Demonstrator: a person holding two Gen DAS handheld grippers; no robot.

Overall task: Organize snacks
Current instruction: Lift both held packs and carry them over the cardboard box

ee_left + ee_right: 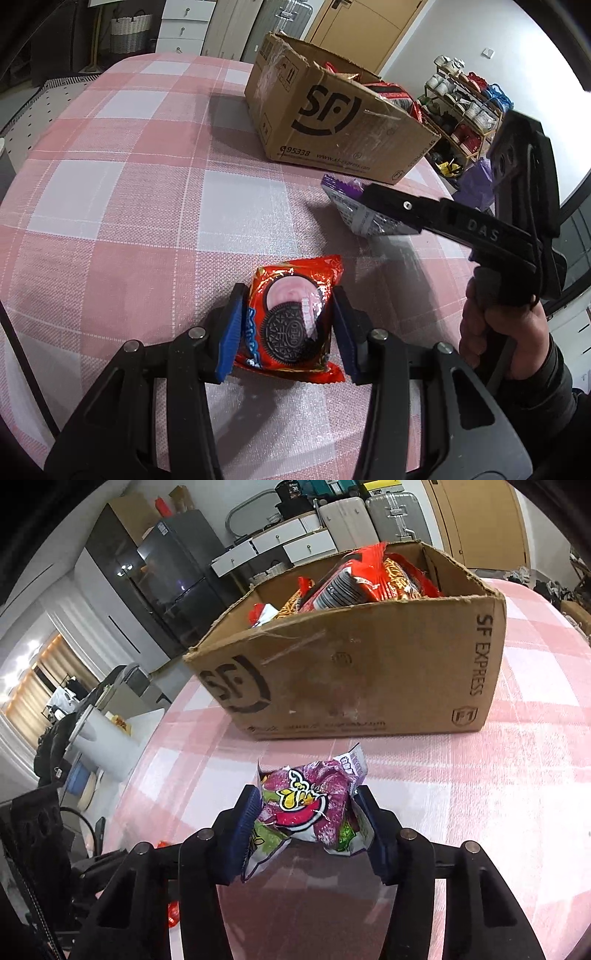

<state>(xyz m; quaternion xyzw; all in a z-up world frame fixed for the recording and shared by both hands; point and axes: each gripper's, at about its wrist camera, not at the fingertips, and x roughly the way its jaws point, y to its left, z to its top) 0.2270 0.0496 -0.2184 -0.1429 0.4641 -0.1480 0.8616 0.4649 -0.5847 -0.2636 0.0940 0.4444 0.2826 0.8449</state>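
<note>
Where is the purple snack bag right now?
In the right wrist view the purple snack bag sits clamped in the right gripper, above the pink checked tablecloth, just in front of the cardboard box.

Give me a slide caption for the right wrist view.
Right gripper clamps a purple snack packet before the cardboard box.

Both views are evenly lit by soft indoor light, bright enough for clear colours. The cardboard box (332, 122) casts a dark shadow to its left on the checked tablecloth (129, 184). Glare whitens the red Oreo packet (291, 317). Fisheye distortion bends the edges, black vignette fills the corners, and the right view looks slightly soft.
</note>
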